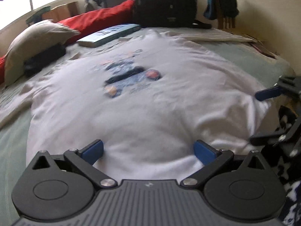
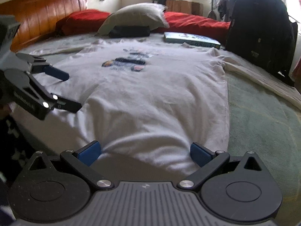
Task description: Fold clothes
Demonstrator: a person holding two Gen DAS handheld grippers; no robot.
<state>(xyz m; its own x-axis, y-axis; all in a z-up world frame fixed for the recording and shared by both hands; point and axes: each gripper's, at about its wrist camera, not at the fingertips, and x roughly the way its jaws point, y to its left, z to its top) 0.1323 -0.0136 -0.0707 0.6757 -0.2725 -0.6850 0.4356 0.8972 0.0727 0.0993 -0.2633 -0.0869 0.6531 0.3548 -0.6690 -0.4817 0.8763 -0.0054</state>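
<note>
My left gripper (image 1: 148,153) is spread wide over the near hem of the white cotton T-shirt with a blue printed chest graphic (image 1: 131,98), nothing between its blue pads. The shirt lies flat, face up, on the pale green bed cover (image 2: 259,113). My right gripper (image 2: 144,152) is equally wide apart at the hem, holding nothing. Beyond: grey pillow (image 2: 135,15), flat book (image 2: 190,39), black backpack (image 2: 261,30).

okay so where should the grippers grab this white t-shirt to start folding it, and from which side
Probably the bottom hem of the white t-shirt, one corner per gripper, coming in from the near edge of the bed. The shirt lies flat, print up, collar far away, and the left gripper and right gripper are open over that hem.
</note>
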